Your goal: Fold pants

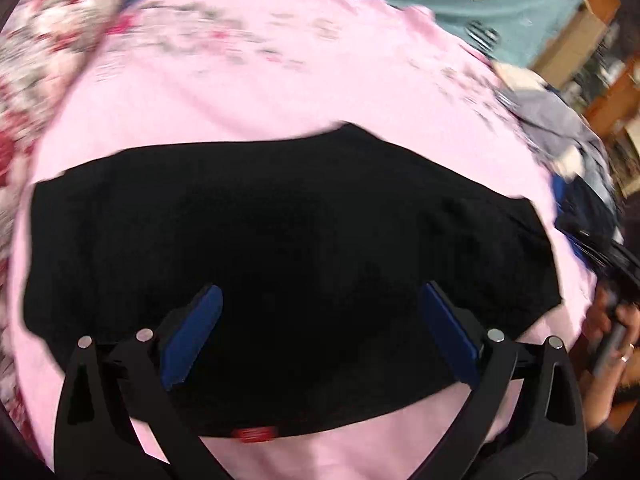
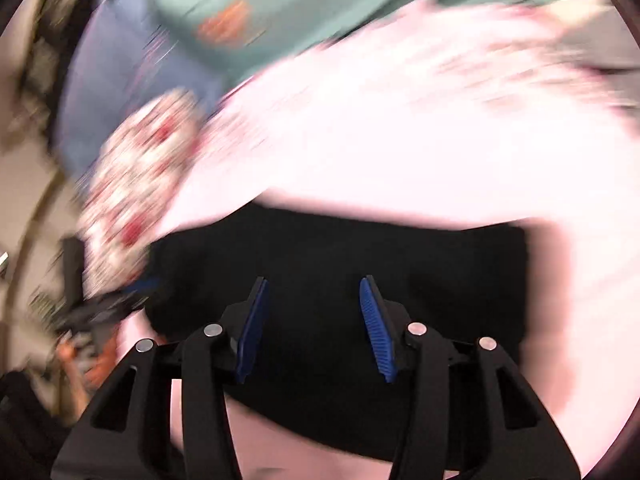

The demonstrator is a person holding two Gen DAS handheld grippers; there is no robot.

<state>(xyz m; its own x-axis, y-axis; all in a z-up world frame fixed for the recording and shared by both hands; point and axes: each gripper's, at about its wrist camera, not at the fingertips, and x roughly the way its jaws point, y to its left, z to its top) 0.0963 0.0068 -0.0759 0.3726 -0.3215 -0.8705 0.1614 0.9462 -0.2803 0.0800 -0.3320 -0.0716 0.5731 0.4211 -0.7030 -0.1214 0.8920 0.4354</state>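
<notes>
Soft black pants lie folded in a broad flat slab on a smooth pink sheet, just ahead of both tongs. The left tongs and right tongs gape wide, empty.

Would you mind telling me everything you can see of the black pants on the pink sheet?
The black pants lie flat on the pink sheet as a wide, compact slab, apparently already folded. The cloth looks soft, matte and plain. A small red label sits at the near edge. Both the left gripper and the right gripper are over them with jaws open, gripping nothing; contact cannot be judged.
</notes>
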